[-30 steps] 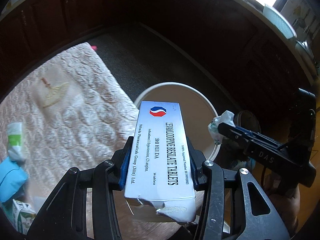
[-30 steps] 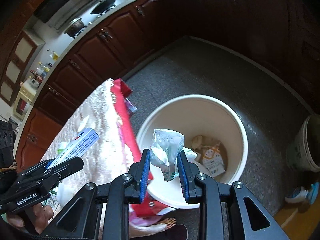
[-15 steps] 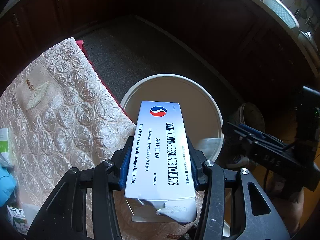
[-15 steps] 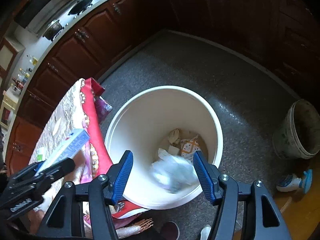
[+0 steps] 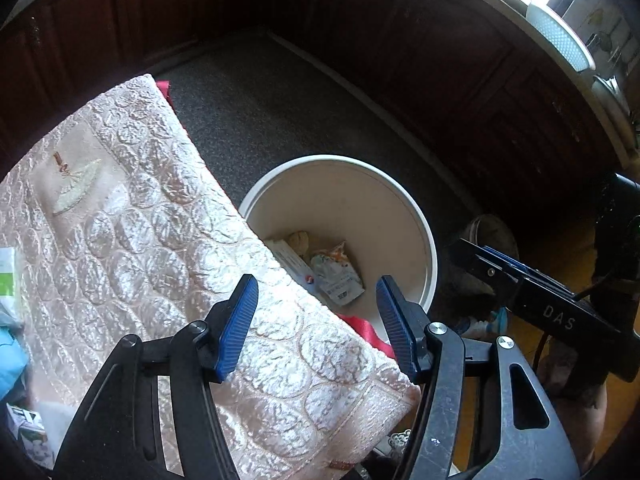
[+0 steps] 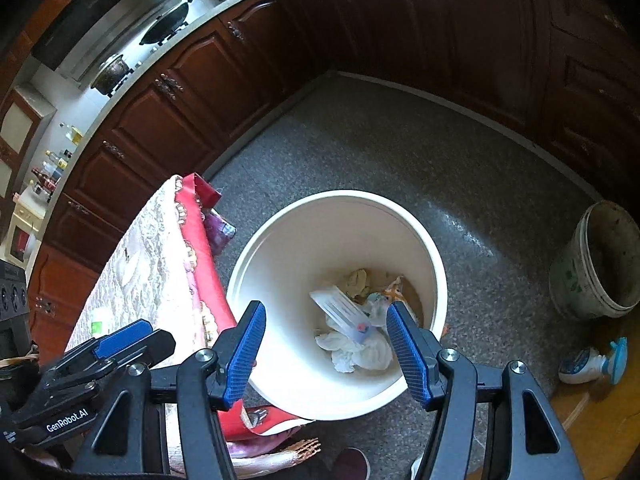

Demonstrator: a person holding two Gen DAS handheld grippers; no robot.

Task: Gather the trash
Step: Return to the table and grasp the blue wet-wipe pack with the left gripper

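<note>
A white bucket [image 5: 425,240] [image 6: 248,272] stands on the floor beside the table edge. Inside it lie a white tablet box [image 5: 292,264] [image 6: 344,312], a printed packet [image 5: 336,276] and a crumpled white wrapper [image 6: 356,354]. My left gripper [image 5: 318,322] hovers over the table corner and the bucket's near rim; its jaws are opening and nothing is between them. My right gripper [image 6: 326,352] hangs above the bucket, open and empty. Each gripper shows in the other's view: the right gripper [image 5: 520,280] and the left gripper [image 6: 120,344].
A quilted pink cloth [image 5: 120,220] over a red cover [image 6: 196,248] drapes the table. A green-white packet [image 5: 6,276], a blue item [image 5: 8,352] and a small carton [image 5: 28,436] lie at its left. A grey bucket [image 6: 596,264] and spray bottle [image 6: 588,364] stand right. Dark cabinets [image 6: 192,92] surround the floor.
The left gripper let go of the tablet box, which now lies in the bucket. The right gripper opened and its crumpled wrapper dropped into the bucket.
</note>
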